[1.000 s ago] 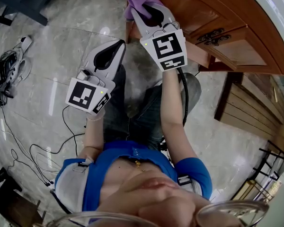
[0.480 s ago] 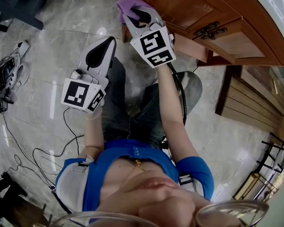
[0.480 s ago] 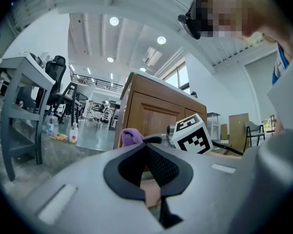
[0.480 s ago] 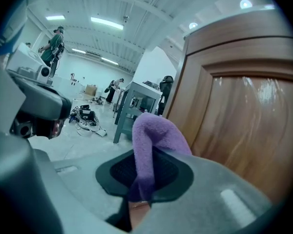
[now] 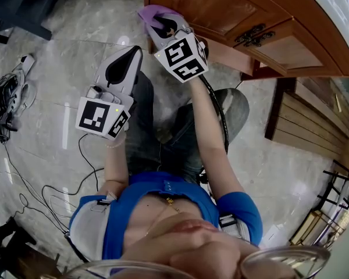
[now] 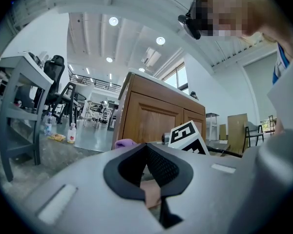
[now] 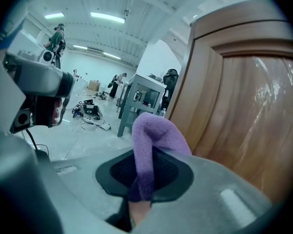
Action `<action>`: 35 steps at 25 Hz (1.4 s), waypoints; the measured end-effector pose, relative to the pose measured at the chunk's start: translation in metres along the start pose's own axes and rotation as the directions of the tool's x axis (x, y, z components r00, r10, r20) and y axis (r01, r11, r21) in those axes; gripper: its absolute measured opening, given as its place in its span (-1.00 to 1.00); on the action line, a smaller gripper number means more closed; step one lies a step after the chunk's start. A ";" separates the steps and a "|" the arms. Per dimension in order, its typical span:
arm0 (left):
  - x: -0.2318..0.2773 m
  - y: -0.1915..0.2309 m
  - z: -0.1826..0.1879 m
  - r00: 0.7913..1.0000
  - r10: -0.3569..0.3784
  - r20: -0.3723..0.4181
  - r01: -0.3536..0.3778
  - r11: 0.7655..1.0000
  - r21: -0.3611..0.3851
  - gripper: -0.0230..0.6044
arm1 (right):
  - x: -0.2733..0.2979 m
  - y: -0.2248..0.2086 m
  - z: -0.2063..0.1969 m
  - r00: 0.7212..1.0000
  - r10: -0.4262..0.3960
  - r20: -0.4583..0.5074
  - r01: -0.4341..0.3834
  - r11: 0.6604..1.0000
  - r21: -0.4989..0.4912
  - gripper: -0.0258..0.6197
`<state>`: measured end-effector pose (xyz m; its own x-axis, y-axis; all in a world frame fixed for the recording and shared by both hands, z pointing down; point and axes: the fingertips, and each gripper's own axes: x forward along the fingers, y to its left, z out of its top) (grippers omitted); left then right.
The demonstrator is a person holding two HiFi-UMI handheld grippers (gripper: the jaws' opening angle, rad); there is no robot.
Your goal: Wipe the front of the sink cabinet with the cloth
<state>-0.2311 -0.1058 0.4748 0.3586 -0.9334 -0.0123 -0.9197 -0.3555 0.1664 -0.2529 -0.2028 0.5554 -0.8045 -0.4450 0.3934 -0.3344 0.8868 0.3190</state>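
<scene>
My right gripper [image 5: 157, 19] is shut on a purple cloth [image 5: 153, 11], which bulges out past the jaw tips at the left end of the brown wooden sink cabinet [image 5: 209, 4]. In the right gripper view the cloth [image 7: 154, 138] stands folded up out of the jaws, right beside the glossy cabinet door [image 7: 254, 111]; whether it touches the wood I cannot tell. My left gripper [image 5: 131, 51] hangs lower and to the left, jaws shut with nothing in them, away from the cabinet. From the left gripper view the cabinet front [image 6: 151, 121] and a bit of the cloth [image 6: 124, 143] show beyond those jaws.
Dark metal handles [image 5: 253, 35] sit on the cabinet doors further right. The person's legs in jeans [image 5: 157, 132] are below the grippers. Cables and a power strip [image 5: 9, 86] lie on the tiled floor at left. A slatted wooden panel [image 5: 308, 132] stands at right.
The right gripper has carried the cloth leftward along the cabinet front, toward its left corner. The left gripper has shifted slightly left and stayed shut.
</scene>
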 end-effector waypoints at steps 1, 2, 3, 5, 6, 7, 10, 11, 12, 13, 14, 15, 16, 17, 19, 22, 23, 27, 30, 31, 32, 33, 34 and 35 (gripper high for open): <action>0.001 0.000 -0.001 1.000 -0.001 -0.002 0.001 1.000 0.000 -0.93 | -0.001 0.000 -0.001 1.000 0.000 -0.001 0.000 1.000 0.001 -0.74; 0.002 -0.001 -0.002 1.000 -0.002 -0.004 0.002 1.000 0.000 -0.93 | -0.002 -0.001 -0.001 1.000 0.000 -0.003 0.000 1.000 0.001 -0.74; 0.003 -0.001 -0.003 1.000 -0.004 -0.007 0.004 1.000 -0.001 -0.93 | -0.002 -0.001 -0.002 1.000 -0.001 -0.005 0.001 1.000 0.002 -0.74; 0.005 -0.002 -0.004 1.000 -0.012 -0.010 0.012 1.000 -0.003 -0.93 | -0.005 -0.003 -0.005 1.000 -0.007 -0.012 0.007 1.000 0.002 -0.74; 0.006 -0.003 -0.005 1.000 -0.017 -0.012 0.017 1.000 -0.005 -0.93 | -0.006 -0.005 -0.006 1.000 -0.011 -0.016 0.011 1.000 0.002 -0.74; 0.007 -0.004 -0.006 1.000 -0.022 -0.013 0.022 1.000 -0.007 -0.93 | -0.008 -0.006 -0.008 1.000 -0.015 -0.021 0.015 1.000 0.002 -0.74; 0.012 -0.009 -0.009 0.999 -0.043 -0.016 0.043 0.999 -0.016 -0.93 | -0.017 -0.012 -0.016 0.999 -0.035 -0.037 0.035 0.999 0.007 -0.74; 0.014 -0.011 -0.010 0.999 -0.051 -0.017 0.051 0.999 -0.019 -0.93 | -0.020 -0.014 -0.018 0.998 -0.043 -0.042 0.043 0.999 0.010 -0.74; 0.016 -0.013 -0.010 0.998 -0.059 -0.018 0.058 0.998 -0.021 -0.93 | -0.024 -0.017 -0.021 0.998 -0.051 -0.047 0.051 0.999 0.013 -0.74; 0.018 -0.014 -0.011 0.998 -0.066 -0.018 0.065 0.998 -0.024 -0.93 | -0.027 -0.020 -0.024 0.997 -0.058 -0.051 0.058 0.998 0.016 -0.74; 0.020 -0.016 -0.012 0.997 -0.073 -0.019 0.072 0.997 -0.026 -0.93 | -0.031 -0.022 -0.026 0.997 -0.064 -0.054 0.065 0.998 0.019 -0.74; 0.023 -0.018 -0.013 0.997 -0.080 -0.020 0.079 0.996 -0.028 -0.93 | -0.034 -0.024 -0.029 0.996 -0.071 -0.058 0.072 0.997 0.021 -0.74; 0.025 -0.020 -0.014 0.996 -0.088 -0.022 0.087 0.996 -0.030 -0.93 | -0.038 -0.027 -0.033 0.995 -0.079 -0.066 0.081 0.996 0.024 -0.74; 0.028 -0.023 -0.015 0.995 -0.097 -0.025 0.096 0.995 -0.032 -0.93 | -0.043 -0.029 -0.036 0.993 -0.088 -0.074 0.091 0.996 0.027 -0.74; 0.033 -0.027 -0.019 0.993 -0.118 -0.031 0.116 0.992 -0.038 -0.93 | -0.050 -0.035 -0.041 0.991 -0.104 -0.084 0.107 0.994 0.032 -0.74; 0.041 -0.036 -0.025 0.988 -0.149 -0.041 0.147 0.988 -0.049 -0.93 | -0.061 -0.042 -0.049 0.987 -0.126 -0.103 0.129 0.991 0.029 -0.74; 0.043 -0.039 -0.026 0.986 -0.159 -0.044 0.157 0.986 -0.053 -0.93 | -0.065 -0.044 -0.052 0.985 -0.135 -0.112 0.138 0.990 0.028 -0.74; 0.050 -0.046 -0.031 0.980 -0.191 -0.050 0.187 0.980 -0.070 -0.93 | -0.083 -0.056 -0.064 0.974 -0.173 -0.144 0.178 0.984 0.029 -0.74; 0.055 -0.049 -0.036 0.976 -0.212 -0.052 0.207 0.975 -0.085 -0.93 | -0.095 -0.063 -0.074 0.963 -0.207 -0.172 0.216 0.976 0.031 -0.74; 0.056 -0.051 -0.037 0.974 -0.220 -0.053 0.215 0.972 -0.091 -0.93 | -0.100 -0.065 -0.077 0.959 -0.218 -0.182 0.228 0.973 0.032 -0.74; 0.058 -0.053 -0.039 0.972 -0.228 -0.054 0.222 0.970 -0.097 -0.93 | -0.104 -0.067 -0.081 0.954 -0.230 -0.194 0.241 0.970 0.033 -0.74; 0.060 -0.054 -0.041 0.970 -0.236 -0.055 0.229 0.968 -0.104 -0.93 | -0.110 -0.071 -0.085 0.947 -0.244 -0.209 0.256 0.966 0.034 -0.74; 0.061 -0.056 -0.043 0.968 -0.243 -0.057 0.236 0.965 -0.111 -0.93 | -0.116 -0.074 -0.089 0.938 -0.259 -0.229 0.274 0.961 0.035 -0.74; 0.063 -0.057 -0.045 0.967 -0.250 -0.059 0.242 0.963 -0.118 -0.93 | -0.122 -0.078 -0.094 0.929 -0.273 -0.248 0.291 0.956 0.036 -0.74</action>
<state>-0.1490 -0.1420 0.5093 0.5857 -0.8105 0.0043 -0.7803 -0.5624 0.2735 -0.0828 -0.2296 0.5636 -0.5345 -0.6871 0.4922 -0.5715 0.7229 0.3885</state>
